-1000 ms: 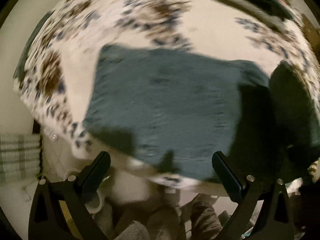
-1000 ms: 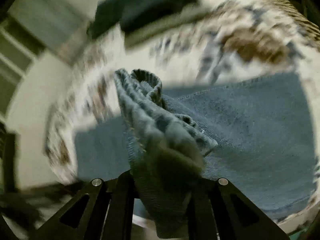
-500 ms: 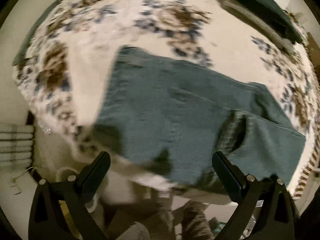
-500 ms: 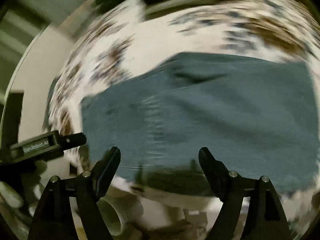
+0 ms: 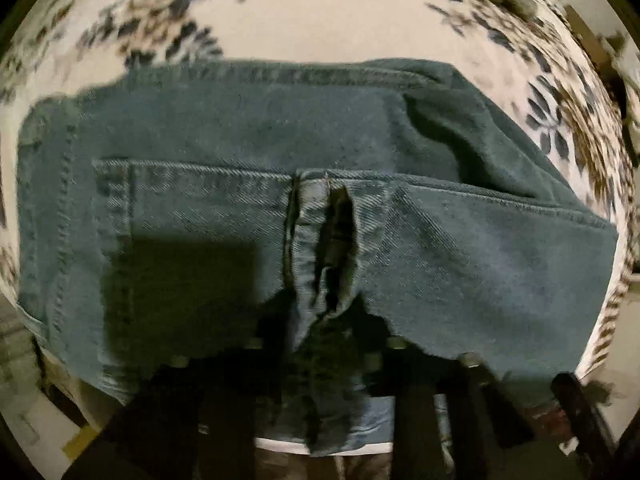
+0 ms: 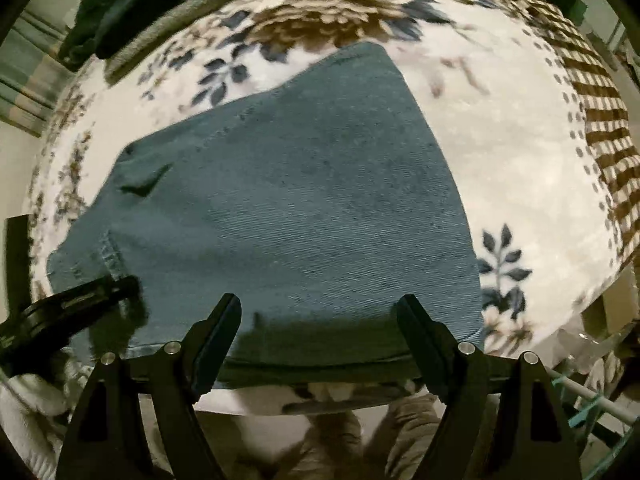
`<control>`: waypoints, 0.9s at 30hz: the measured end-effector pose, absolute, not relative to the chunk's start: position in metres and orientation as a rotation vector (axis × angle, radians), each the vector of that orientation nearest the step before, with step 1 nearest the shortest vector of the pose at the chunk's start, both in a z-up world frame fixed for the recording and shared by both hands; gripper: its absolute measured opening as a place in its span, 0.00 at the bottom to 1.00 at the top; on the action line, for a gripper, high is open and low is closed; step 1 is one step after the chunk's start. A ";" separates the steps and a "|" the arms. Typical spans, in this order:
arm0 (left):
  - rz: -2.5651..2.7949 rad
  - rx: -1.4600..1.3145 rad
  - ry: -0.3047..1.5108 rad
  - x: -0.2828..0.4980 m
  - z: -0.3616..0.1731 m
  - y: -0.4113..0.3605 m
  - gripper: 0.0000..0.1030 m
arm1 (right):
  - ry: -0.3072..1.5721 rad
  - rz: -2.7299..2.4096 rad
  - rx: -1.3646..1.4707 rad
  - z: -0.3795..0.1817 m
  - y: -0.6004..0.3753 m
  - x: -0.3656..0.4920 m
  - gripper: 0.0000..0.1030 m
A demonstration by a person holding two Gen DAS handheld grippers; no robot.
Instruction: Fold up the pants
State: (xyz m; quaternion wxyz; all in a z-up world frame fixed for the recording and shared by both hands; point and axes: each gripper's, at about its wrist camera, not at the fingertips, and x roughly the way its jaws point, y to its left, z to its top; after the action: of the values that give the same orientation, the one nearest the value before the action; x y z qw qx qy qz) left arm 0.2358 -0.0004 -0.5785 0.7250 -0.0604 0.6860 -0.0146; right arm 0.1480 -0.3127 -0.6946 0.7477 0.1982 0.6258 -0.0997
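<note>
Pants on blanket | left gripper jaws hidden in shadow

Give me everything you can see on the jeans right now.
The jeans are teal-blue denim, folded into a compact, roughly rectangular stack lying flat on the floral blanket. Stitched seams and a hem edge show on the top layer, which bunches into a raised pleat at the near edge. The left gripper appears shut on that pleat. The right gripper hangs open above the near edge, not touching.
</note>
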 end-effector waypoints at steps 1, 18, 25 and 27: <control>-0.043 -0.145 1.498 0.235 -0.574 0.002 0.12 | 1.391 -0.240 0.425 -0.698 -0.311 0.149 0.93; -0.042 -0.355 1.430 0.218 -0.530 0.051 0.46 | 1.455 -0.311 0.319 -0.708 -0.290 0.177 0.99; 0.191 -0.823 1.217 0.150 -0.519 0.167 0.76 | 1.454 -0.225 0.290 -0.693 -0.284 0.201 0.99; 0.278 -0.987 1.167 0.131 -0.536 0.201 0.76 | 1.447 -0.198 0.280 -0.693 -0.279 0.210 0.99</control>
State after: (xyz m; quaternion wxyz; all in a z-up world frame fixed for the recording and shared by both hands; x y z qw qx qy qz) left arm 0.1308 0.2010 -0.5364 0.7132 -0.4455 0.5264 0.1256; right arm 0.2105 -0.2794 -0.6933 0.7361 0.1275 0.6586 -0.0902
